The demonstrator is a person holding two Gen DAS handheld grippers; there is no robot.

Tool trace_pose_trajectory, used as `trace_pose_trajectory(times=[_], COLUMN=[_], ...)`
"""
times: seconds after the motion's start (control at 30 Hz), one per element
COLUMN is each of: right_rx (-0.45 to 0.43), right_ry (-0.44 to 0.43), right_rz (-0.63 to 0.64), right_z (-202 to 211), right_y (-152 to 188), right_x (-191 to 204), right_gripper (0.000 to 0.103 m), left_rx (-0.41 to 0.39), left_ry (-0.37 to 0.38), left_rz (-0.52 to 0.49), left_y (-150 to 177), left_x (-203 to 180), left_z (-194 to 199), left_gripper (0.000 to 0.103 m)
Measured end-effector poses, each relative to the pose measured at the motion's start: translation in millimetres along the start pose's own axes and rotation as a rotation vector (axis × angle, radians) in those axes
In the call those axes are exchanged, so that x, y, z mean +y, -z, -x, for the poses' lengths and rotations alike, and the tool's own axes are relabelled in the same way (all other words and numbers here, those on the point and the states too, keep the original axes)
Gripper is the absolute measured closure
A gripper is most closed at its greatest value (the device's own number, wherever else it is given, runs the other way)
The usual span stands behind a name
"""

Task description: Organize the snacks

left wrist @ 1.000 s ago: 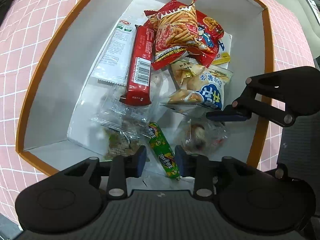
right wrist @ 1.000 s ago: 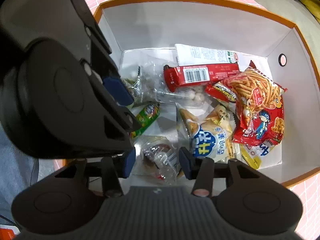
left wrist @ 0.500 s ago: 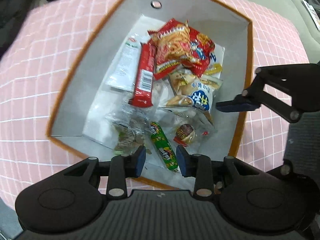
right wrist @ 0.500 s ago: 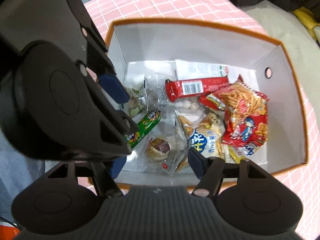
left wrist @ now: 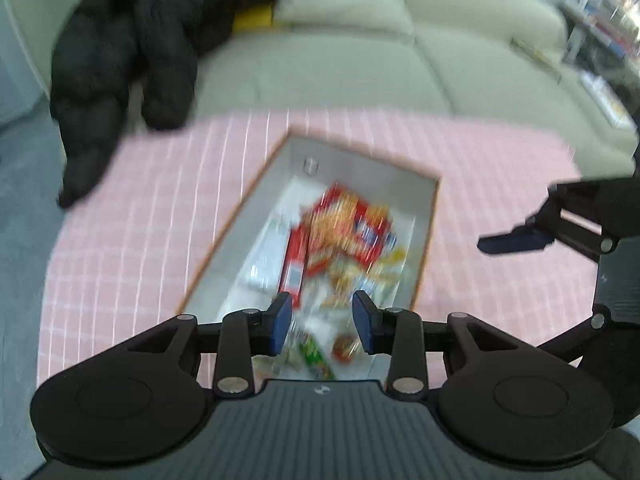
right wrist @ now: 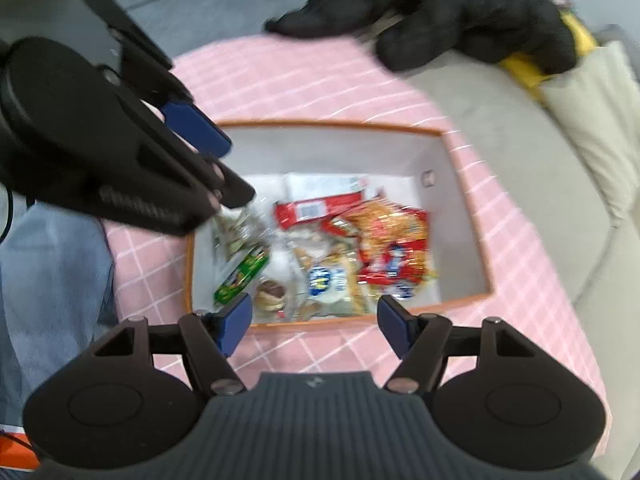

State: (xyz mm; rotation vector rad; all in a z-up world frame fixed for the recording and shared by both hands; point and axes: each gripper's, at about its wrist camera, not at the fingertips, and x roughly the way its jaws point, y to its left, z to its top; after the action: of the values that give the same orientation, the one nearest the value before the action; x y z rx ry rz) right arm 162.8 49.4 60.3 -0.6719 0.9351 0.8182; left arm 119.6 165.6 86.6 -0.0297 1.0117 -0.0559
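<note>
Snacks lie heaped in a white cardboard box with an orange rim, which sits on the pink checked surface. Seen from the left wrist, the picture is blurred; the box lies at 12 o'clock from the left hand-held gripper. Its 2 blue pads stand apart with nothing between them, framing the near end of the box from above. A long red wrapped bar and a red and yellow chip bag show through the blur. At 3 o'clock the right hand-held gripper enters, only 1 blue pad visible. At 11 o'clock a black puffy jacket drapes over a beige sofa.

From the right wrist, the right hand-held gripper hangs above the box's near rim, its jaws spread wide and empty, having just been opening. In the box, a green tube-shaped packet lies at 11 o'clock from the pads, a round snack in clear wrap just beside it, a blue and white bag at 12 o'clock, and the red chip bag at 1 o'clock. The left hand-held gripper fills the 10 o'clock side, above the box's left end.
</note>
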Motion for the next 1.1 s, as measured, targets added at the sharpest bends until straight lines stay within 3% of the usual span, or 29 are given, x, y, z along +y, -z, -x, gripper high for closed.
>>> trace_pose_trajectory(times=[0.17,0.3,0.47,0.57,0.67,0.77,0.8,0.83,0.87,0.97,1.1], right_rx=[-0.154,-0.290,-0.452,-0.548,-0.611,-0.650,-0.659,-0.668,-0.679,-0.667,-0.632], right_ry=[0.063,0.176,0.312,0.374,0.398,0.476,0.501,0.508,0.494,0.433,0.477], right_rz=[-0.181,-0.306,-0.422,-0.546,-0.647,-0.660,-0.657,-0.665,-0.687,-0.744,-0.728], right_z=[55,94,124,133,131,120,116,112,107,93,75], right_y=[36,76,125,154,176,191,194,196,197,197,197], right_x=[-15,-13,3,15,30,48,53,55,54,46,44], right_gripper=[0.036,0.030,0.020,0.020,0.020,0.019,0.017,0.009,0.004,0.004,0.004], left_rx=[-0.213,-0.358,-0.518,-0.580,-0.620,-0.624,-0.616,-0.612,-0.611,-0.593,-0.563], left_ry=[-0.029,-0.096,-0.140,-0.152,-0.168,-0.186,-0.196,-0.197,-0.193,-0.193,-0.211], left_rz=[-0.037,-0.079,-0.095,-0.078,-0.040,-0.041,-0.047,-0.049,-0.045,-0.010,0.016], left_y=[11,28,53,71,87,104,108,111,113,117,118], left_x=[-31,-62,-92,-104,-115,-119,-122,-124,-126,-121,-110], left_z=[45,68,84,84,76,68,63,60,56,48,36], left_gripper=[0.061,0.060,0.044,0.039,0.027,0.025,0.024,0.024,0.024,0.023,0.022])
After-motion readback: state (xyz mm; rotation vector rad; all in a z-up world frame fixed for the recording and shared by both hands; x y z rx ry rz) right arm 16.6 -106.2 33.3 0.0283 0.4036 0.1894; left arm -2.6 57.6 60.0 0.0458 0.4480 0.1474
